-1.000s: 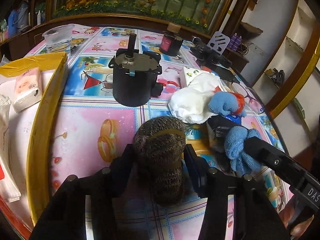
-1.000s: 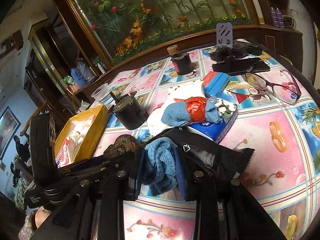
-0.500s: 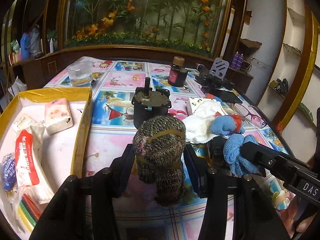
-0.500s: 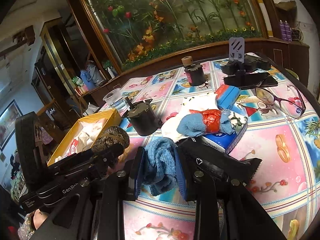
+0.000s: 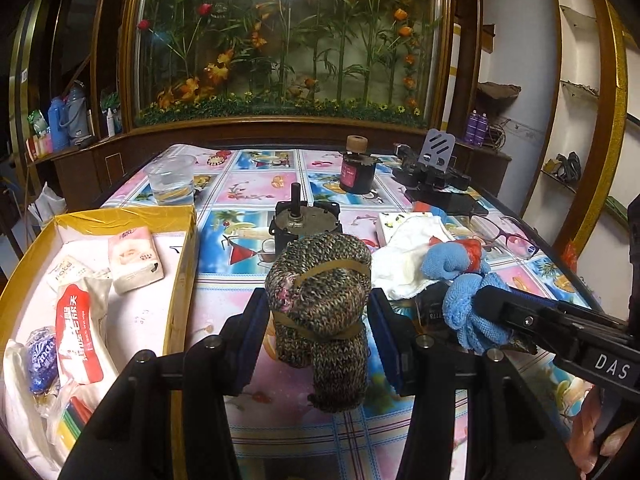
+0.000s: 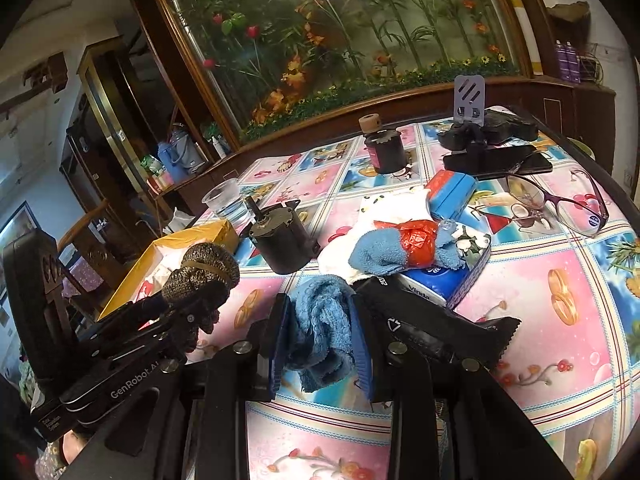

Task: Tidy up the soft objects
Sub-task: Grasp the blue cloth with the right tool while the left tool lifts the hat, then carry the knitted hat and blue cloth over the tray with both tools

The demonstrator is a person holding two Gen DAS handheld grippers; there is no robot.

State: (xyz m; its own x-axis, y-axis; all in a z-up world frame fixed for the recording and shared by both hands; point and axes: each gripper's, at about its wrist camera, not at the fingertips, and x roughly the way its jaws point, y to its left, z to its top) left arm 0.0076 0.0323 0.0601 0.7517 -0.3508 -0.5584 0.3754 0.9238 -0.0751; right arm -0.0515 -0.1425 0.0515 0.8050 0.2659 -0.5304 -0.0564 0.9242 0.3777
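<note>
My left gripper (image 5: 318, 312) is shut on a brown knitted bundle (image 5: 320, 304) bound with a band, held above the tablecloth. The same bundle (image 6: 200, 272) shows at the left of the right wrist view. A blue terry cloth (image 6: 320, 328) sits pressed between the pads of my right gripper (image 6: 320, 332), low over the table; that cloth (image 5: 468, 312) also appears at the right of the left wrist view. A blue sock roll with a red wrap (image 6: 400, 248) lies on a white cloth (image 5: 408, 256). The yellow box (image 5: 182, 280) is left of the bundle.
A black motor (image 5: 300, 228) stands just behind the bundle. Tissue packs (image 6: 444, 284), a black wrapper (image 6: 440, 332), glasses (image 6: 560, 204), a phone (image 6: 496, 160), a plastic cup (image 5: 172, 180) and a dark jar (image 5: 356, 168) crowd the table. The box holds several packets (image 5: 132, 260).
My left gripper has lifted the knitted bundle off the table and tilted up, bringing the yellow box's inside into view. The right gripper and blue cloth have hardly moved.
</note>
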